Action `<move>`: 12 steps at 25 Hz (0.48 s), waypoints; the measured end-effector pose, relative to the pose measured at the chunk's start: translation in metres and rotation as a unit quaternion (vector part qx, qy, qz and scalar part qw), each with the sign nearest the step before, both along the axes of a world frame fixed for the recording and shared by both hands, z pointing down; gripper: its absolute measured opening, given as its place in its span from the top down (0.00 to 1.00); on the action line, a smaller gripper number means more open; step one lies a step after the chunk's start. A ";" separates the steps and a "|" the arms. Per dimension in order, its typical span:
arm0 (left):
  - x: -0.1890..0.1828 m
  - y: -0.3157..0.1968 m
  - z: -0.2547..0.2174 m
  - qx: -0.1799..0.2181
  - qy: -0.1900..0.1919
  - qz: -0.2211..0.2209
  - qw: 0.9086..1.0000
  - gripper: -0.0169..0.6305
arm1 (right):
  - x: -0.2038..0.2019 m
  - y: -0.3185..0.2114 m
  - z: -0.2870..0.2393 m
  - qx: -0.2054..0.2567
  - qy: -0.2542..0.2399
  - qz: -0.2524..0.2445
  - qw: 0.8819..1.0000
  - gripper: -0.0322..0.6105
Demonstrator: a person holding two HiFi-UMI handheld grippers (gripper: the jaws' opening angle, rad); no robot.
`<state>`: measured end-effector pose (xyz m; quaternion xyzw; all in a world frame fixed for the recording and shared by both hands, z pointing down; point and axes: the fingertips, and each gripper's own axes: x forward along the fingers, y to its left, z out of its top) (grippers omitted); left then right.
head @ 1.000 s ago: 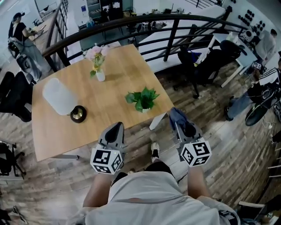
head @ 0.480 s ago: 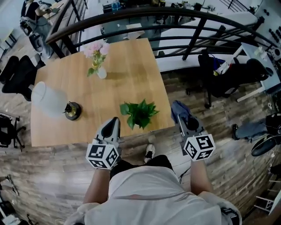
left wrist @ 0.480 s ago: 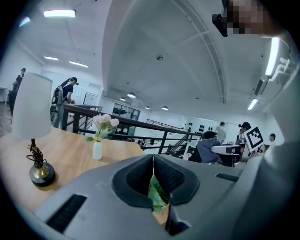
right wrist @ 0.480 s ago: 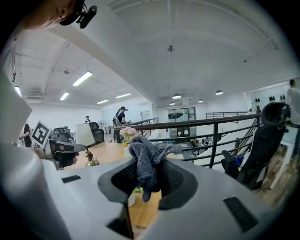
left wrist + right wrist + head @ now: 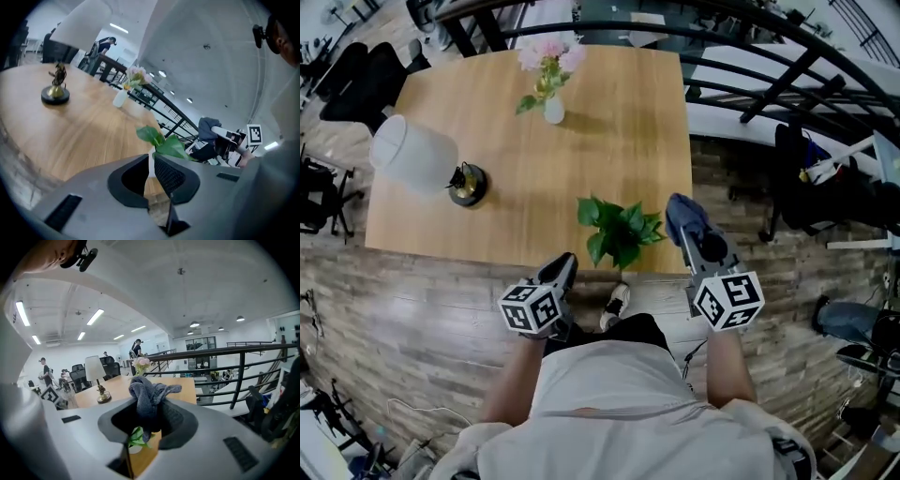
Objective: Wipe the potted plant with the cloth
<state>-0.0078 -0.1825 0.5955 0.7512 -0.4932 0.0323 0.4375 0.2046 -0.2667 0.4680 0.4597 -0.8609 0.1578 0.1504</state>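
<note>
The left hand-held gripper has its jaws pressed together, empty, with the potted plant on the table just beyond their tips. Farther ahead on the left stand a lamp and a vase of pink flowers. Off to the right, the right hand-held gripper carries a dark cloth.

A pale wooden tabletop stands on a plank floor beside a curved black railing. Near its far edge sits a small white vase of pink flowers. At its left side is a lamp with a white shade and a dark round base. Black office chairs wait off the far left corner, and a person stands in the open office beyond.
</note>
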 end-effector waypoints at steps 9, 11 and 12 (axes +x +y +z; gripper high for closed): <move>0.048 0.000 0.049 -0.062 0.145 0.032 0.987 0.78 | -0.017 0.007 0.022 -0.033 0.004 -0.002 0.999 0.71; 0.053 -0.010 0.049 -0.060 0.166 0.036 0.984 0.78 | -0.019 0.013 0.026 -0.041 -0.002 -0.001 0.999 0.71; 0.055 -0.014 0.050 -0.059 0.174 0.038 0.982 0.78 | -0.020 0.015 0.027 -0.044 -0.004 -0.001 0.999 0.71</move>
